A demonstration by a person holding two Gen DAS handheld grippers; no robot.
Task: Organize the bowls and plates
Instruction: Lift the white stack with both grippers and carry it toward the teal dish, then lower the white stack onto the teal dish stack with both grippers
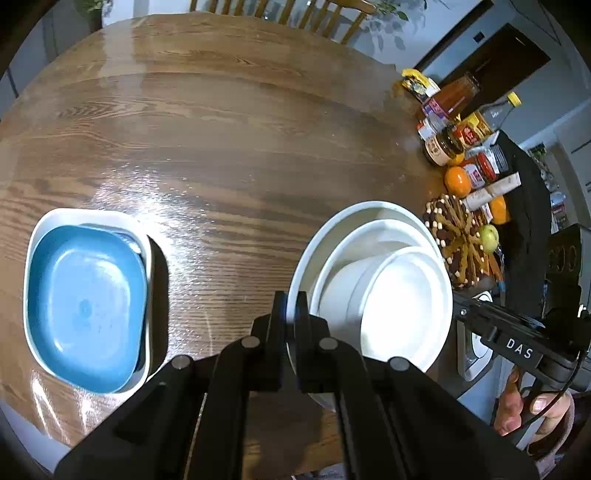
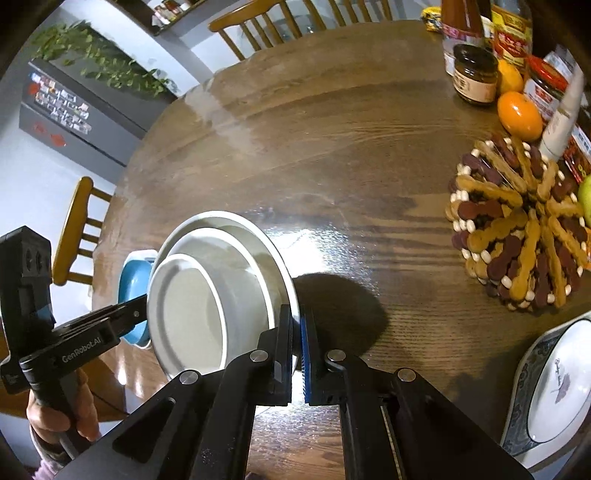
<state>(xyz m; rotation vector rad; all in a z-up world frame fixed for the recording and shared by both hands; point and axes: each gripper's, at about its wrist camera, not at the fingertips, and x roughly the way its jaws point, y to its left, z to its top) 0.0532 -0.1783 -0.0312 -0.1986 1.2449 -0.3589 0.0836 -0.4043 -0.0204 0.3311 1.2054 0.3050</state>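
Left tongs (image 1: 291, 314): closed down on the near-left rim of the white stack, one finger outside the rim and one inside, only the rim's thickness between them.
Right tongs (image 2: 297, 332): clamped on the opposite rim of the same stack, blue ribbed pad on the outer finger; gap as narrow as the rim itself.
White stack (image 1: 369, 280): three round white dishes nested, a wide plate outermost, a middle bowl (image 2: 229, 258) within it, a smaller bowl (image 1: 406, 306) innermost; held between both tongs over the table's near-right part, casting a dark shadow on the wood beside it. Whether it touches the table cannot be told.
Hands: each tool's handle is gripped by a hand (image 1: 532, 410), seen from the other tool's camera.
Table (image 1: 229, 140): round, wood grain, glossy.
Blue dish (image 1: 85, 306): square with rounded corners, sitting inside a white square dish (image 1: 92, 216), near the table's left edge, well apart from the white stack.
Trivet (image 2: 517, 229): beaded, brown and purple, toward the right edge.
Jars and bottles (image 2: 476, 74): clustered at the far-right edge, with an orange (image 2: 521, 114) just beside them.
Patterned plate (image 2: 554, 391): blue-bordered, at the near-right edge.
Chairs (image 2: 258, 29): wooden, around the far side.
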